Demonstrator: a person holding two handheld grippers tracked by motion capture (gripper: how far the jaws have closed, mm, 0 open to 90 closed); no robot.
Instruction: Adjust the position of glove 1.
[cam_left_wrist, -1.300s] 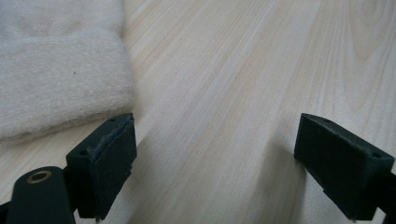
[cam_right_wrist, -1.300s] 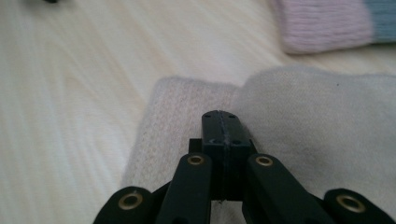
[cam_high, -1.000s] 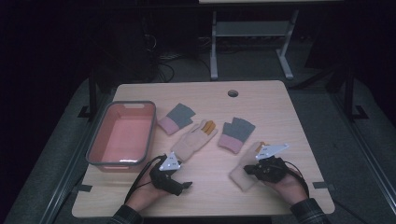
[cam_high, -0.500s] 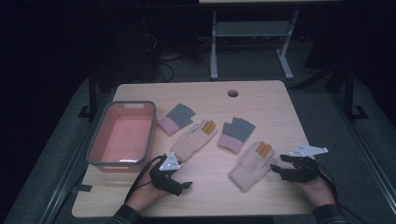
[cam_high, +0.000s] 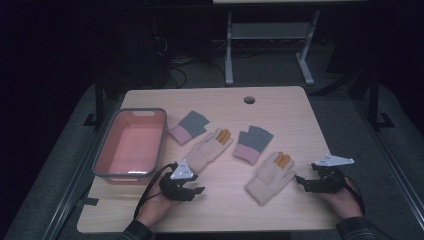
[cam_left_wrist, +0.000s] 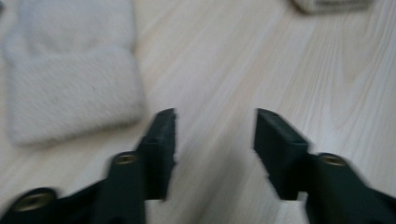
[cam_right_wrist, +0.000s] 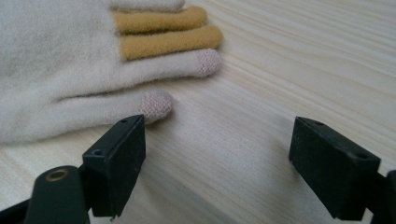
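Two cream gloves with orange fingers lie on the wooden table (cam_high: 300, 115): one (cam_high: 207, 150) in the middle, the other (cam_high: 270, 175) to its right. My left gripper (cam_high: 199, 186) rests open just below the middle glove's cuff (cam_left_wrist: 70, 88), with bare wood between its jaws (cam_left_wrist: 215, 121). At the right, my right gripper (cam_high: 301, 183) is wide open beside the right glove's fingertips (cam_right_wrist: 156, 102), apart from them, nothing held (cam_right_wrist: 219, 135).
A pink basket with a grey rim (cam_high: 129, 173) stands at the table's left. Two grey gloves with pink cuffs (cam_high: 189, 126) (cam_high: 252, 142) lie behind the cream ones. A cable hole (cam_high: 249, 100) is near the far edge. The other cream glove's cuff (cam_left_wrist: 327, 4) shows far off.
My right gripper has drawn back to the right off the right cream glove, which now lies flat on its own. The left gripper has stayed put.
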